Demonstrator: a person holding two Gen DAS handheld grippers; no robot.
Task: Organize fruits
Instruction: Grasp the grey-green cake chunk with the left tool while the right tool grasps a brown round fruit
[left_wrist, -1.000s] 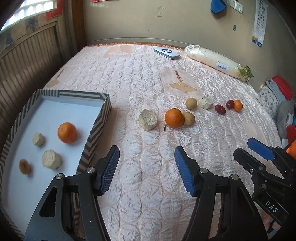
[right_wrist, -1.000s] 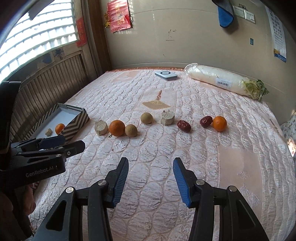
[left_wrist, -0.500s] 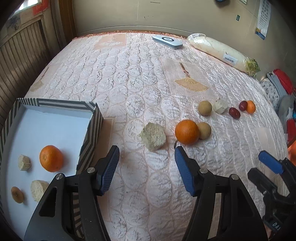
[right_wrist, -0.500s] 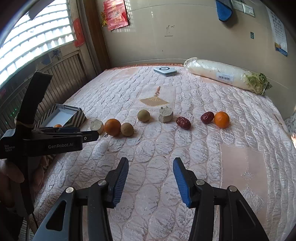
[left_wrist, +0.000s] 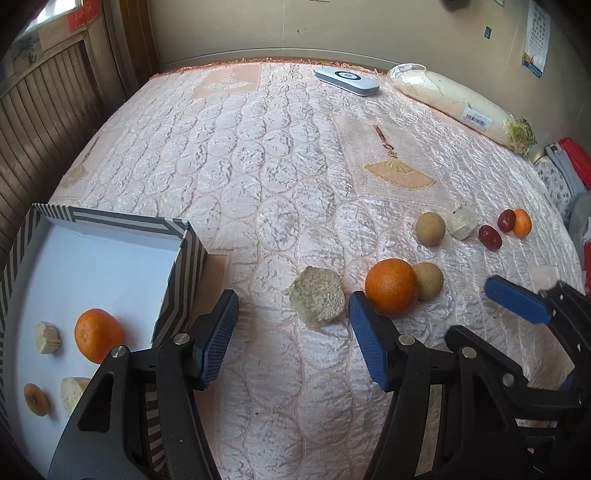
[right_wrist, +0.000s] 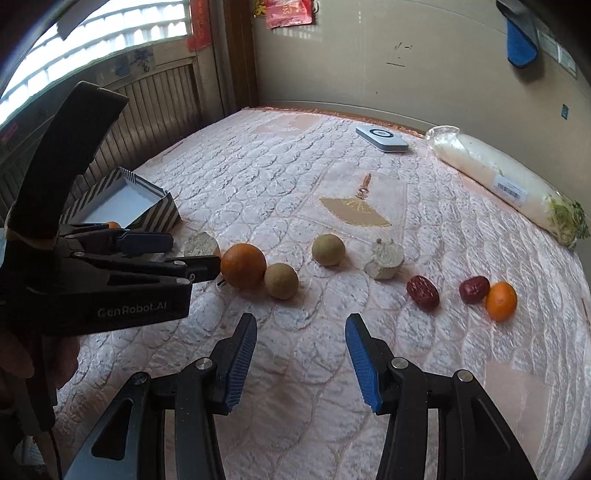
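A striped box (left_wrist: 183, 254) at the left holds an orange (left_wrist: 96, 335) and several pale and brown fruit pieces. On the pink quilt lie a pale rough chunk (left_wrist: 317, 294), a large orange (left_wrist: 391, 287), two tan round fruits (left_wrist: 428, 280), a second pale chunk (left_wrist: 461, 222), two red dates (right_wrist: 423, 291) and a small orange (right_wrist: 500, 301). My left gripper (left_wrist: 291, 332) is open and empty, its fingers on either side of the first chunk, just short of it. My right gripper (right_wrist: 299, 352) is open and empty, short of the fruit row.
A wrapped white radish (left_wrist: 461, 105) and a flat white device (left_wrist: 347, 79) lie at the bed's far side. Clothes (left_wrist: 569, 173) are piled at the right edge. A wooden wall panel (left_wrist: 40, 110) runs along the left.
My left gripper has moved forward and lower toward the pale chunk, which now sits between its fingertips. My right gripper has moved nearer the fruit row. Both stay open.
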